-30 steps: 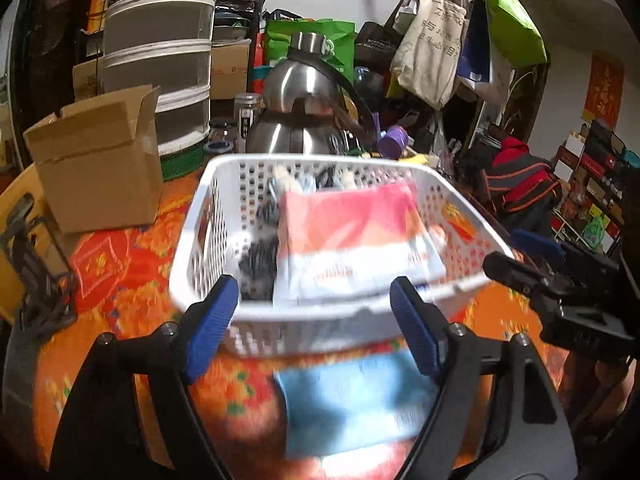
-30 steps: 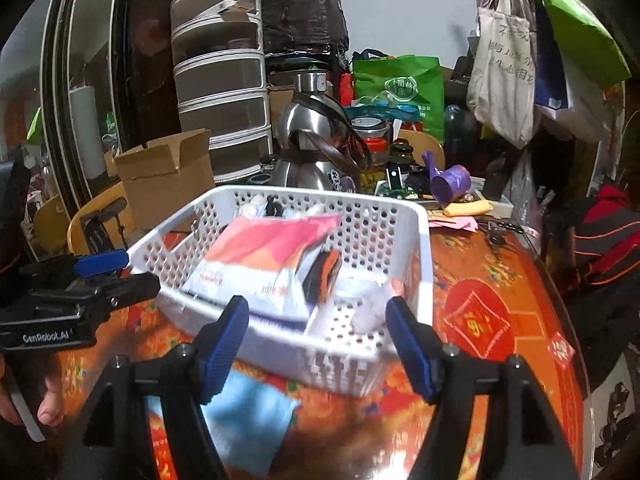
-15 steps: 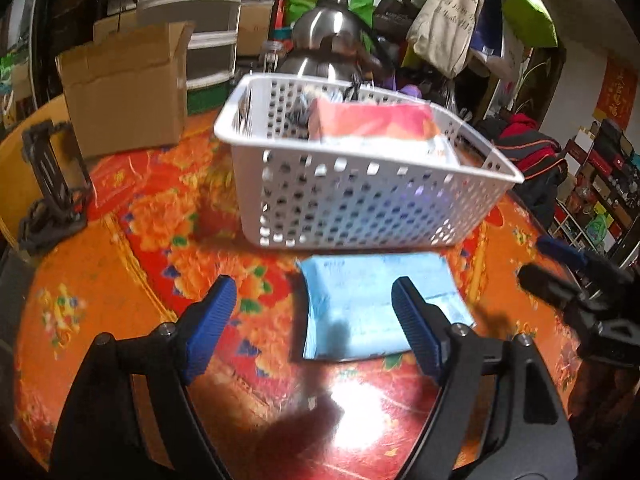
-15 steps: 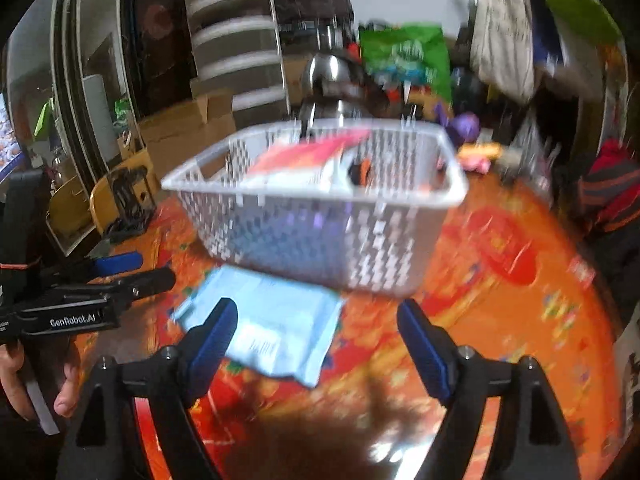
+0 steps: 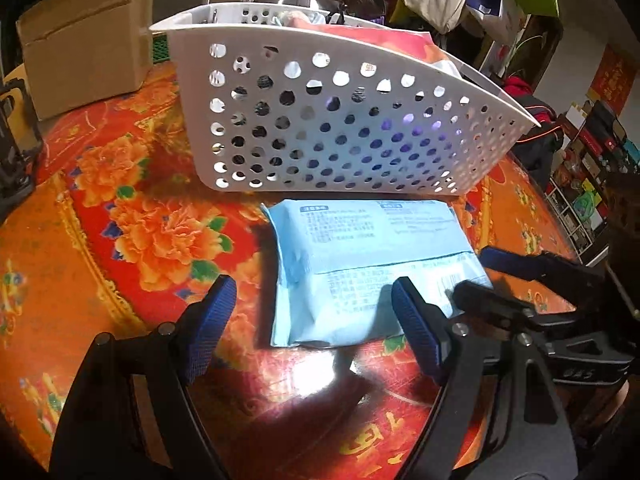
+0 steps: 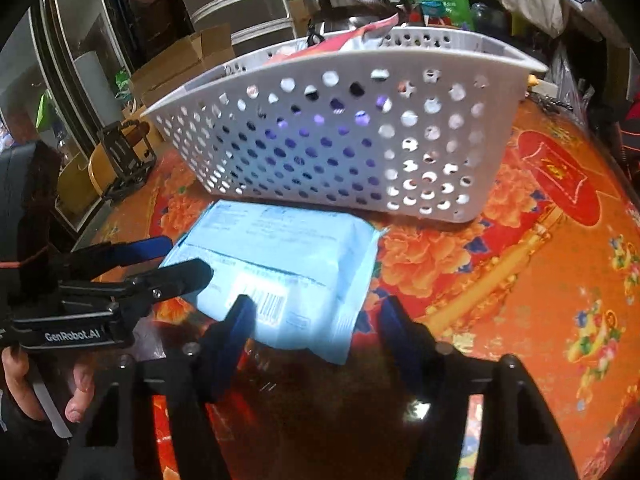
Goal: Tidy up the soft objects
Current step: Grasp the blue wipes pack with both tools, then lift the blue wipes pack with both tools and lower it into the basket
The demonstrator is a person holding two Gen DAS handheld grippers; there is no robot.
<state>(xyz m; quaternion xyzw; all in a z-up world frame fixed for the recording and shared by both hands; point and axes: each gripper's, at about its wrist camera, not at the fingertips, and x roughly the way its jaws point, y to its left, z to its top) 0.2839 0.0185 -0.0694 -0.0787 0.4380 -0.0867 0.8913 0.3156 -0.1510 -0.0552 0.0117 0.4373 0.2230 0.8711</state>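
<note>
— Cardboard first: a brown box point(image 5: 86, 36) sits at the table's far left edge, flaps up. What's next to it?

— A white perforated basket point(image 5: 340, 120) toward the far side of the table point(image 5: 120, 216), on the red and orange flowered cloth. A pink-and-white soft packet point(image 5: 384, 40) pokes above its rim.

— And the blue one?

— That light blue soft pack point(image 5: 372, 268) lies flat on the cloth just in front of the basket, printed side up, near the table's middle.

— Where are the grippers?

— The left gripper point(image 5: 314, 322) is low over the pack's near left corner, fingers spread wide, nothing between them. The right gripper point(image 6: 316, 328) comes at the pack's near right end, also spread apart, its tips straddling the pack's near edge. I can't tell whether they touch it.

— Anything behind?

— A steel kettle point(image 6: 344, 4) beyond the basket.
</note>
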